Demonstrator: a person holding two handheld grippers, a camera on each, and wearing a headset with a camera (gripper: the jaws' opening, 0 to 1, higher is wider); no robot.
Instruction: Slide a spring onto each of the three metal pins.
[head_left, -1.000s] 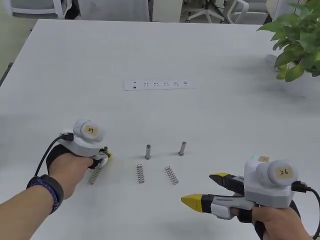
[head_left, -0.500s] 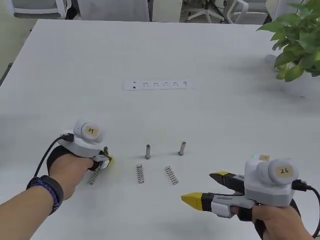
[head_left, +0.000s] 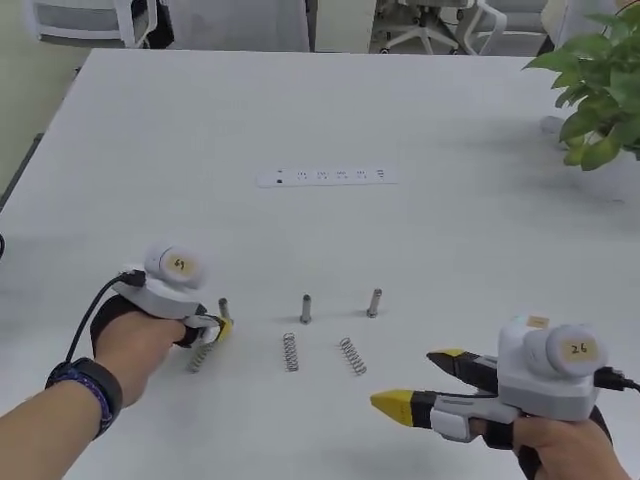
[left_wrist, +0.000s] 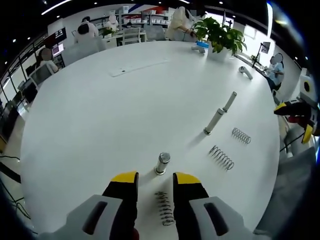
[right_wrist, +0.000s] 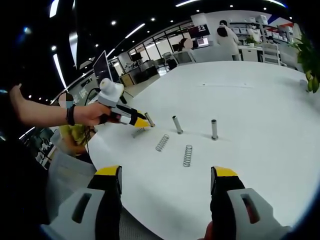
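A: Your left claw is partly open and has hold of nothing. Its yellow tips straddle the first spring, which lies flat on the desk between them with a little room on either side.

B: The first pin stands upright just ahead of those tips, nearest the desk's left edge. I judge the step in hand to be the pickup. Close gently on the middle coils so you don't crush them. Then lift the spring and tip it upright, with its open end over the pin's top.

A: Line the bore up with the pin before you lower it. A spring that comes in at an angle will likely catch on the pin's top or flick out of the claw. Let go only once the coils are round the shaft.

B: Your left hand sits low over the desk with the wrist about level, and the claw points forward and a little to your right.

A: Your right claw is spread wide and empty. It hangs by the desk's near edge, well apart from the work, and points across towards the row.

B: The middle pin and the third pin stand bare. The middle spring and the third spring each lie just on the near side of their pin. No spring is on a pin yet.
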